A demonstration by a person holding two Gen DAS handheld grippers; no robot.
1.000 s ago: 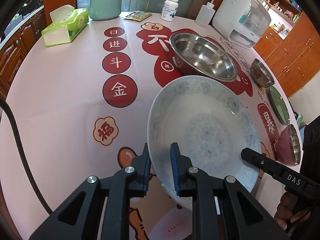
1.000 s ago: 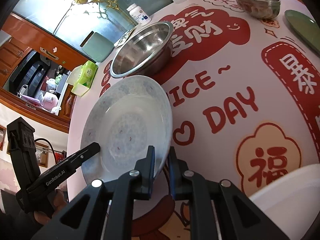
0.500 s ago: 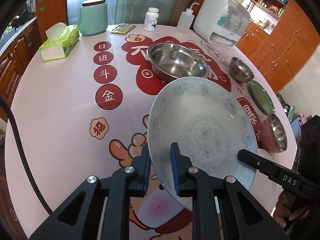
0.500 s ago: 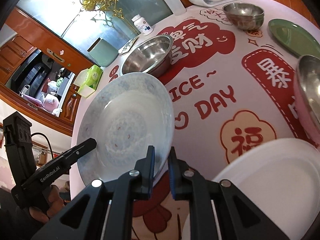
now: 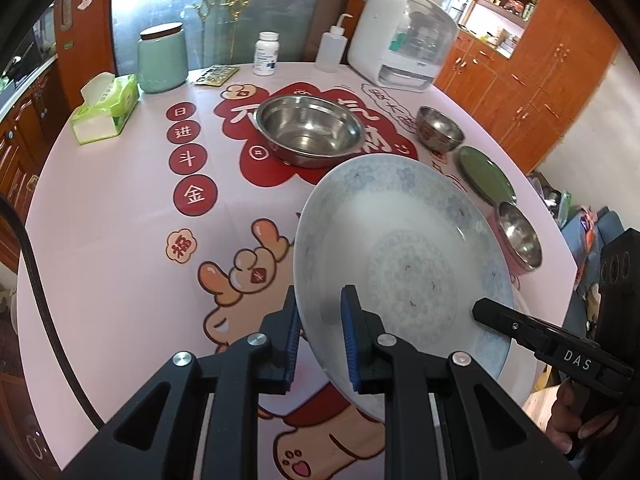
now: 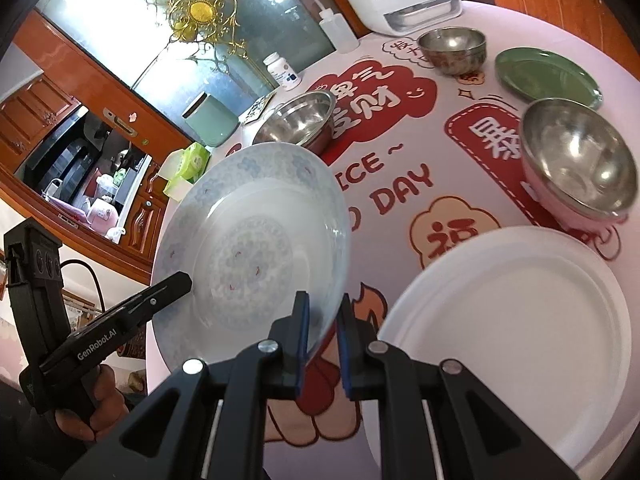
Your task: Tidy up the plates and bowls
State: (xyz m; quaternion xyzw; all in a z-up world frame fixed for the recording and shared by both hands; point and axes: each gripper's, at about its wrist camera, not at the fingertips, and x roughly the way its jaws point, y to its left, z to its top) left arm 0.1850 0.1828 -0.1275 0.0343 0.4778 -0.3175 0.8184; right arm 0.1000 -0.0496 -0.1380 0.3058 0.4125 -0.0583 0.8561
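Blue-patterned plate [image 5: 400,264]: lifted clear of the table [image 5: 120,220], tilted, centre of both views. Left gripper [image 5: 320,336]: jaws narrow, clamped on the plate's near rim. Right gripper [image 6: 322,340]: jaws narrow, clamped on the opposite rim. White plate [image 6: 520,320]: flat on the table, lower right of the right-wrist view. Large steel bowl [image 5: 308,128]: upper centre, behind the lifted plate. Small steel bowl [image 5: 440,128], green plate [image 5: 484,174], pink-sided steel bowl [image 5: 520,240]: a row down the right edge.
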